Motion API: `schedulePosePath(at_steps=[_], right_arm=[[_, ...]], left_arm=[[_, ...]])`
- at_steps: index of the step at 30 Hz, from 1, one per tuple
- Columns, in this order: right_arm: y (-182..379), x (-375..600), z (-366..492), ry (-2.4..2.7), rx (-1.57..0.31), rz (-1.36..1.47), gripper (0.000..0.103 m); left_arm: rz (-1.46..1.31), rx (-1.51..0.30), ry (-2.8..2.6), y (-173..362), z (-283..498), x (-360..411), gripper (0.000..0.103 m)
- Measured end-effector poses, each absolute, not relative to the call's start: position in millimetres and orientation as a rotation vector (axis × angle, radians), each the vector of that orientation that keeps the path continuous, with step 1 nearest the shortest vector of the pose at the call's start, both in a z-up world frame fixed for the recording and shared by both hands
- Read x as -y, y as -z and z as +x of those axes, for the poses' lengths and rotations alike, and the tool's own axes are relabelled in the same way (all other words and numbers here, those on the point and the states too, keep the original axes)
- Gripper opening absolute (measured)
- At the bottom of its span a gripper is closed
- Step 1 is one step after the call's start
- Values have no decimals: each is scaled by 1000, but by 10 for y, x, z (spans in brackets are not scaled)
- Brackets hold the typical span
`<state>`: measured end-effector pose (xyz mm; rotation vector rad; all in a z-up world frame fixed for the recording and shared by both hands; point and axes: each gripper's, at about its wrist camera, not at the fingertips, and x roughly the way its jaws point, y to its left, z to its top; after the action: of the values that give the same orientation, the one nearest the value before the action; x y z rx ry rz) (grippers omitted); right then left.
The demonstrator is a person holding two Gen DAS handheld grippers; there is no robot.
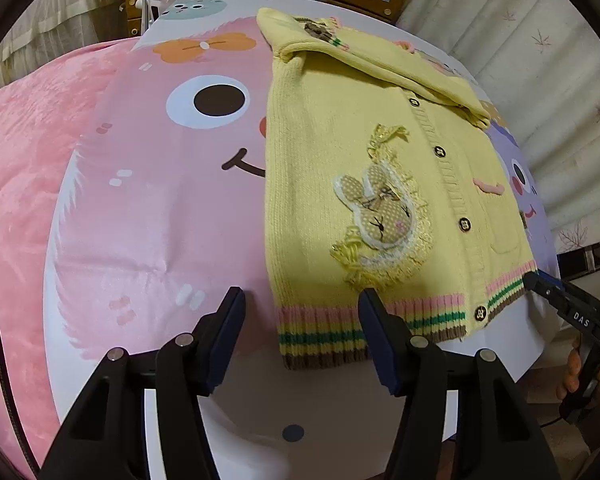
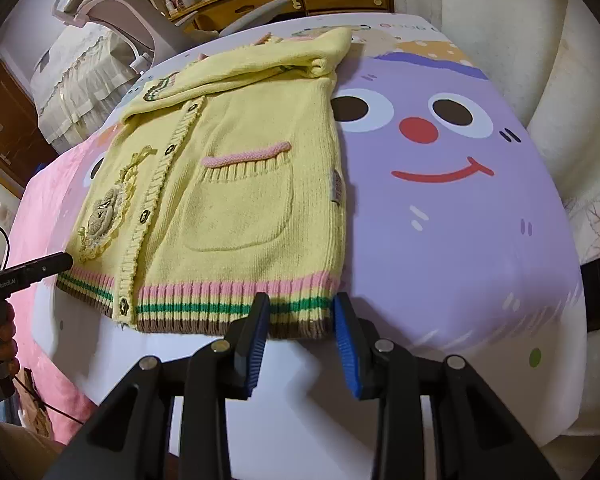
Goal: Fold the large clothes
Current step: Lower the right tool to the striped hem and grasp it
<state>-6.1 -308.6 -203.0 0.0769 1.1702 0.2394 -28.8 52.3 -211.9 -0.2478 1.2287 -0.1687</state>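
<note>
**Take both hem corners evenly before folding up**

The yellow cardigan (image 1: 380,168) lies flat on the cartoon-printed desk (image 1: 172,208), sleeves already folded in. The left gripper (image 1: 302,312) straddles the striped hem (image 2: 204,304) half-open, nothing pinched yet. The right gripper (image 2: 302,312) stands narrower at the other hem corner, also empty. Both should bite the ribbing at matching depth, so the fold goes up straight.

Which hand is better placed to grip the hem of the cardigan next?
Probably right: its tool already straddles the cardigan hem corner, pads near the fabric. The left tool stands wider.
</note>
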Motion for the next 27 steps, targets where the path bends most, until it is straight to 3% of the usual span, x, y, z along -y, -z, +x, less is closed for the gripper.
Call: schedulePosePath(at_steps=[9, 11, 13, 18, 22, 27], right_arm=[[2036, 3041, -90, -249, -1155, 21, 33], [2039, 3044, -88, -253, -1154, 16, 29], [2043, 3050, -85, -262, -1155, 15, 22], [2041, 3026, -66, -295, -1168, 12, 13], [2015, 2976, -55, -314, -1173, -28, 11], [1926, 2994, -28, -332, -1177, -23, 10]], left_arm=[[-275, -1218, 170, 2117, -382, -462, 57], [-267, -1216, 164, 2114, -389, -441, 49], [-245, -1218, 165, 2117, -388, -427, 29], [-180, -1249, 144, 2117, -357, -320, 15], [-181, -1270, 129, 2088, -323, -296, 8], [-255, -1316, 129, 2041, -241, -361, 7]])
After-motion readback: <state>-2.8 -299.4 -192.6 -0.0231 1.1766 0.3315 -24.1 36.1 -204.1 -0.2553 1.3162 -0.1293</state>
